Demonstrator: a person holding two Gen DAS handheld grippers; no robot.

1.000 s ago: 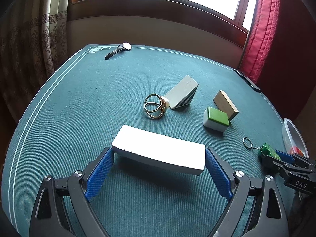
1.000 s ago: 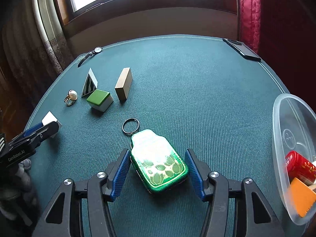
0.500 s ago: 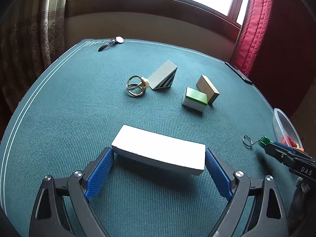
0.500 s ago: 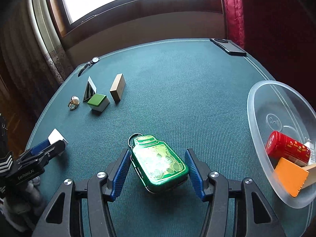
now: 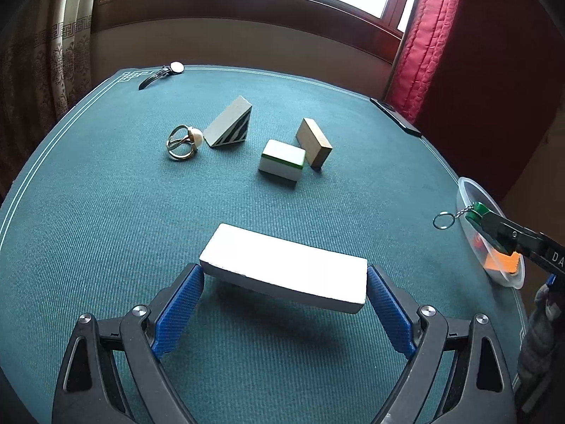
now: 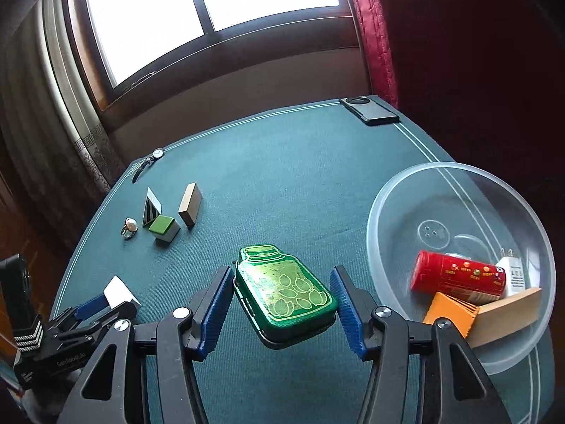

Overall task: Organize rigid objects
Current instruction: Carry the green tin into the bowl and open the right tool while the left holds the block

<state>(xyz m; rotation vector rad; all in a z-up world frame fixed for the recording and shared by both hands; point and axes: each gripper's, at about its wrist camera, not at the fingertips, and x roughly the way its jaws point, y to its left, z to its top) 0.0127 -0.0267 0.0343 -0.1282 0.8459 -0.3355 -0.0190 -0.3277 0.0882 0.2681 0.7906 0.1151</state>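
My left gripper (image 5: 285,284) is shut on a long white block (image 5: 284,266) and holds it above the green table; it also shows in the right wrist view (image 6: 120,291). My right gripper (image 6: 282,304) is shut on a green jar-shaped tin (image 6: 284,293), lifted off the table just left of the clear bowl (image 6: 395,190). In the left wrist view the tin (image 5: 476,210) hangs by the bowl's rim (image 5: 466,187) with its key ring (image 5: 441,221) dangling. The bowl holds a red can (image 6: 455,277), an orange block (image 6: 448,312), a tan block (image 6: 508,312) and a white item (image 6: 515,277).
On the table lie a pearl ring (image 5: 182,139), a striped wedge (image 5: 229,129), a green-topped white block (image 5: 282,159) and a tan block (image 5: 313,141). A wristwatch (image 5: 162,72) lies at the far left edge, a black phone (image 6: 369,110) at the far right edge.
Both grippers have risen with their loads. The right gripper has carried the tin right, close to the bowl. The table objects look farther away in the left wrist view.
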